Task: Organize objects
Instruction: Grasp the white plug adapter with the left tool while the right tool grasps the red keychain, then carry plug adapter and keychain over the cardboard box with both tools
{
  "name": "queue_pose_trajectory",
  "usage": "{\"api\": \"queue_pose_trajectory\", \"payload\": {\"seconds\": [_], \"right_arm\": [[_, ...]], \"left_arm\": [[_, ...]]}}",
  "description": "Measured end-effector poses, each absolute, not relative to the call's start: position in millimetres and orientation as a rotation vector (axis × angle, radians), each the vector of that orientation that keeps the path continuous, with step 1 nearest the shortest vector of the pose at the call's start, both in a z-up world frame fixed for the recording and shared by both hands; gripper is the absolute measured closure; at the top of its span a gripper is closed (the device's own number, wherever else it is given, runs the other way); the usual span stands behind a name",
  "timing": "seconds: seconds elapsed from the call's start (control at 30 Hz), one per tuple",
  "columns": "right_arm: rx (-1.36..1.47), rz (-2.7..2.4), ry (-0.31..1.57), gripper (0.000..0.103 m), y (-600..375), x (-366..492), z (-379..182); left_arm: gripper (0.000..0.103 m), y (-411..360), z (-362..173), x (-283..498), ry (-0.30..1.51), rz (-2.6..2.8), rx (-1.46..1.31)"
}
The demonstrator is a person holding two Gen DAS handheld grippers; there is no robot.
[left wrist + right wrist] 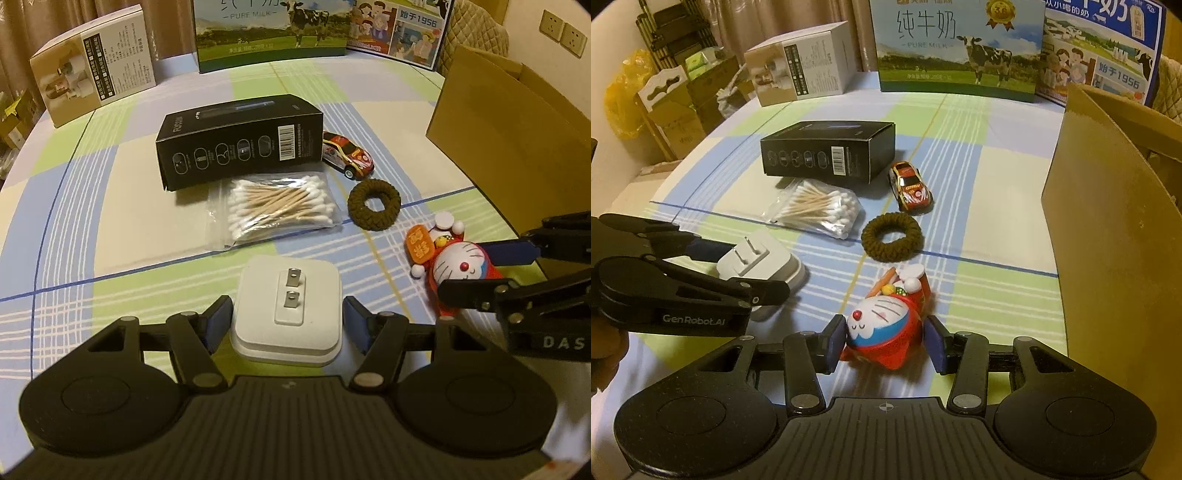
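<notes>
A white plug adapter (pixel 288 310) lies prongs-up on the checked tablecloth between the open fingers of my left gripper (pixel 286 325); small gaps show on both sides. It also shows in the right wrist view (pixel 764 266). A red Doraemon figure (pixel 882 328) lies on its back between the open fingers of my right gripper (pixel 884 345), close to the left pad, with a gap at the right pad. The figure also shows in the left wrist view (pixel 458 266), with the right gripper (pixel 487 269) around it.
A black box (pixel 240 142), a bag of cotton swabs (pixel 277 208), a toy car (pixel 349 155) and a brown hair tie (pixel 373 204) lie beyond. An open cardboard box (pixel 1115 236) stands at the right. Milk cartons (pixel 960 48) and a white box (pixel 801 66) line the back.
</notes>
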State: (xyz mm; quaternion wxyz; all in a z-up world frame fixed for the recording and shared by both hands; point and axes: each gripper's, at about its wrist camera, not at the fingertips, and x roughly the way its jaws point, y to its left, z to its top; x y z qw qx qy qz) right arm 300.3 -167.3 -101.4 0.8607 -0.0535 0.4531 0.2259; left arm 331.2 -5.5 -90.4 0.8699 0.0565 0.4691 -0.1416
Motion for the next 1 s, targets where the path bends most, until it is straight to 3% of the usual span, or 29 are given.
{"api": "queue_pose_trajectory", "payload": {"seconds": [0.53,1.0], "right_arm": [[-0.126,0.460,0.975,0.061,-160,306,-107],[-0.077,0.449,0.907,0.061,-166,298,-80]], "left_arm": [[0.042,2,-96,338,0.980,-0.291,0.063],[0.043,4,-84,325,0.963,-0.256,0.012]]}}
